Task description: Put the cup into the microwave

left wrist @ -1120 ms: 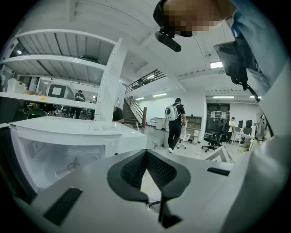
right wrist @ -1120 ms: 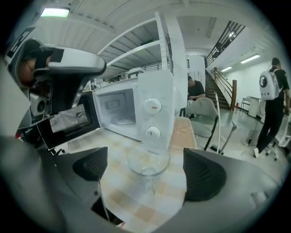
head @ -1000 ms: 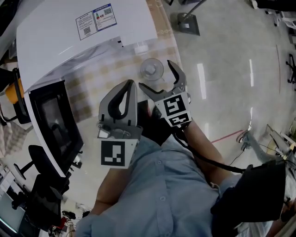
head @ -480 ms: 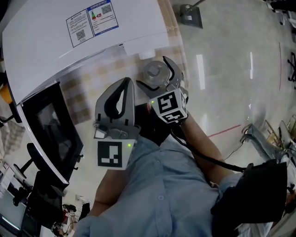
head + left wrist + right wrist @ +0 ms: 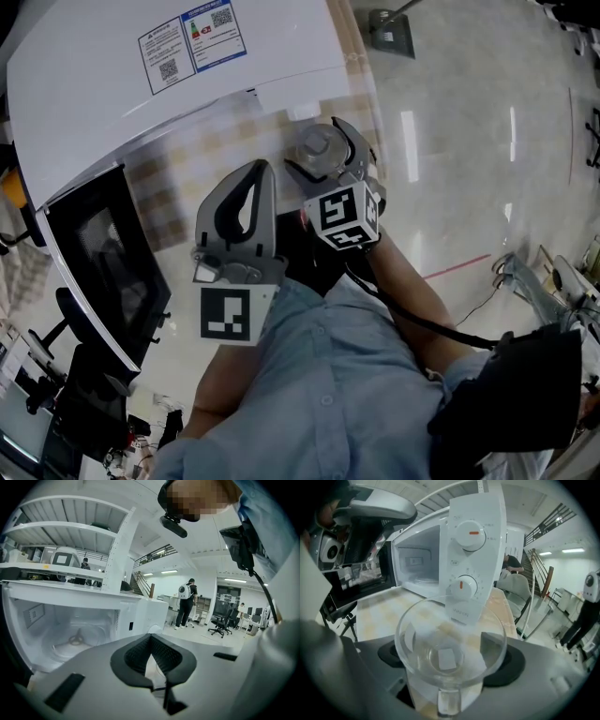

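A clear glass cup stands on the checked tabletop just in front of the white microwave's control panel. My right gripper reaches down around it. Its jaws are closing with the cup between them, and the dark pads sit at the cup's sides without clearly pressing on it. The microwave has its door swung open, and the cavity shows a bare turntable ring. My left gripper hovers beside the right one, shut and empty.
The table with the beige checked cloth ends close to the right of the cup, and a glossy floor lies beyond. The open door juts out at the left. Office chairs and people stand far off in the room.
My right gripper has sunk and moved forward, so the cup that stood just ahead of its jaws is now between them. My left gripper dipped a little.
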The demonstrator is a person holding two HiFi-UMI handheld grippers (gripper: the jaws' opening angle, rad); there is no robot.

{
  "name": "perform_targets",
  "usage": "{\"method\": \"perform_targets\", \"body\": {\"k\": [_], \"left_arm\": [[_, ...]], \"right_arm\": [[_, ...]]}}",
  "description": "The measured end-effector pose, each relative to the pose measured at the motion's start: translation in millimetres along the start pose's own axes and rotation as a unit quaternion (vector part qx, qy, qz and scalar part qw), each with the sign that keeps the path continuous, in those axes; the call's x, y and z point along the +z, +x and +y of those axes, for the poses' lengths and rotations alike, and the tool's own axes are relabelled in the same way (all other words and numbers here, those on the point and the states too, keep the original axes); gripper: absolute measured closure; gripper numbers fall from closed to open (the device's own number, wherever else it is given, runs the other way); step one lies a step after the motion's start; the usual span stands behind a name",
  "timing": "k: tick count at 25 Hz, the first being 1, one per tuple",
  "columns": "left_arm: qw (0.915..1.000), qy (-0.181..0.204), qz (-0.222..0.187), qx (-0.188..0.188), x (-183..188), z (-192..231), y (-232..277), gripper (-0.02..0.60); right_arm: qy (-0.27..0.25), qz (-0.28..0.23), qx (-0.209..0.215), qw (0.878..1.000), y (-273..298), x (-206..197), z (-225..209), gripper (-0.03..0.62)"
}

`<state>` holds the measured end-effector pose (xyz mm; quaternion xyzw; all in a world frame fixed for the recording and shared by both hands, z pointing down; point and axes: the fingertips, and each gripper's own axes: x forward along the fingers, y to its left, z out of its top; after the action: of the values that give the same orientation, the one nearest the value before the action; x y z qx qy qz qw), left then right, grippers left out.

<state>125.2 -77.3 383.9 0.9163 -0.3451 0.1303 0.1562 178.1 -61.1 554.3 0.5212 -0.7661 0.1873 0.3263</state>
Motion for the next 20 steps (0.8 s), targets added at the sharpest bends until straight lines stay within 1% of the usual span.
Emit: {"method": "perform_targets", "body": {"k": [1,2,11,17,20], "left_arm": [[1.0,0.0,0.0,0.001,0,0,0,0.577],[1.0,-0.001,0.001,0.001,0,0,0,0.577],[1.0,0.003,-0.005,0.008,1,-3,-4,0.577],[0.9998,0.008,-0.009,0.016,3,-8,-15,0.577],[0.9995,0.015,-0.019,0.022,8,-13,-25,0.577]], "right_arm": [[-0.001,0.003,-0.008,1.0,0,-2,-3,0.197],[0.0,0.003,-0.012,1.0,0,-3,-5,0.226],[0.012,-0.01,-0.015,1.0,0,-2,-8,0.23],[0.014,-0.028,-0.018,0.999,-10,9,-11,0.23],[0.011,-0.036,-0.015,0.999,-19,17,-8,0.23]]}}
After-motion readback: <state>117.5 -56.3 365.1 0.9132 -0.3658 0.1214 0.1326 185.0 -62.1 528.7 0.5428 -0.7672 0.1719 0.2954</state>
